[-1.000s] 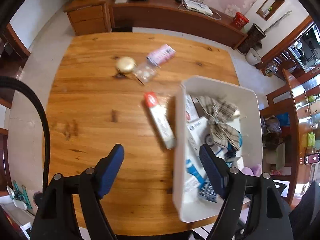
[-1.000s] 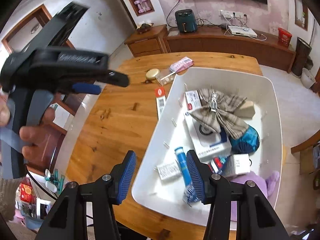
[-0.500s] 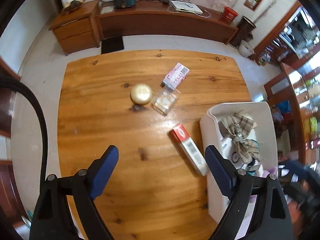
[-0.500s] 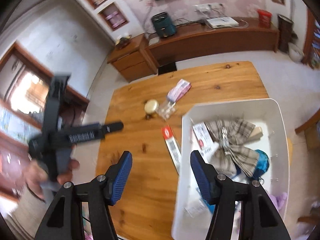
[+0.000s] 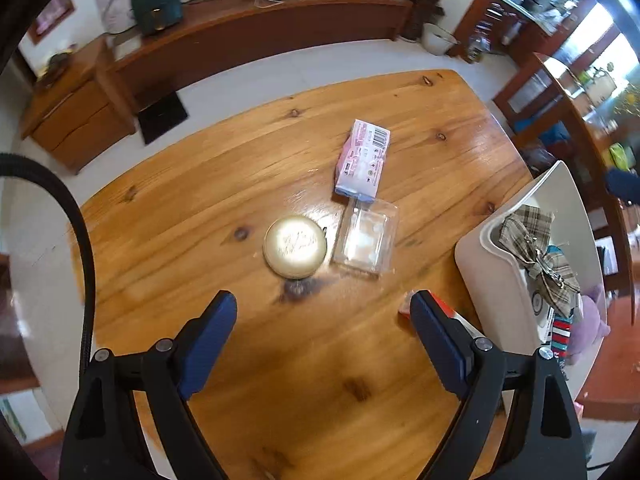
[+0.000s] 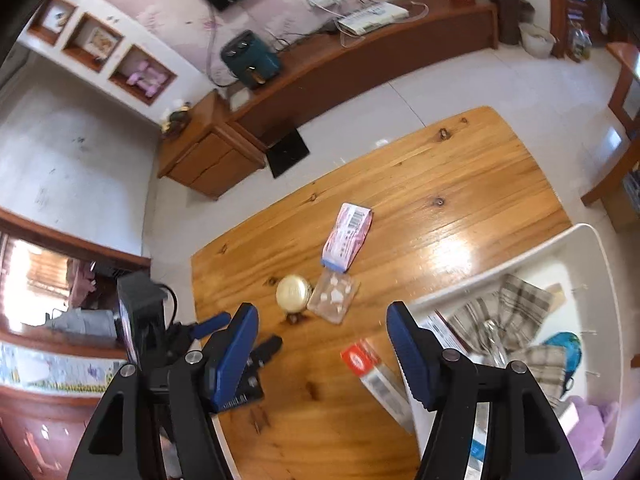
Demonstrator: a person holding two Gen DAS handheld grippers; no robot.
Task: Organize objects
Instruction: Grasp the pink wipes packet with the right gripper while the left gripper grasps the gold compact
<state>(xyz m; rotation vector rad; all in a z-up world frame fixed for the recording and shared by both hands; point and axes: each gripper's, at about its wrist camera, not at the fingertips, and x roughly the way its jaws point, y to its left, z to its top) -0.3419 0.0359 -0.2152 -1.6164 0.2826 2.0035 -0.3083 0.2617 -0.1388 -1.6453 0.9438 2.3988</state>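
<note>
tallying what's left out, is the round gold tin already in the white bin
No, the tin sits on the bare table beside a clear case, apart from the bin.

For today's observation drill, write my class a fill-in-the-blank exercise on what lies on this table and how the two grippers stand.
1. The round gold tin lies on the wooden ____.
2. The pink box lies on the table, not in the white ____.
3. The plaid cloth lies ____ the white bin.
4. The left gripper and right gripper are both ____.

Missing words: table; bin; inside; open
</note>
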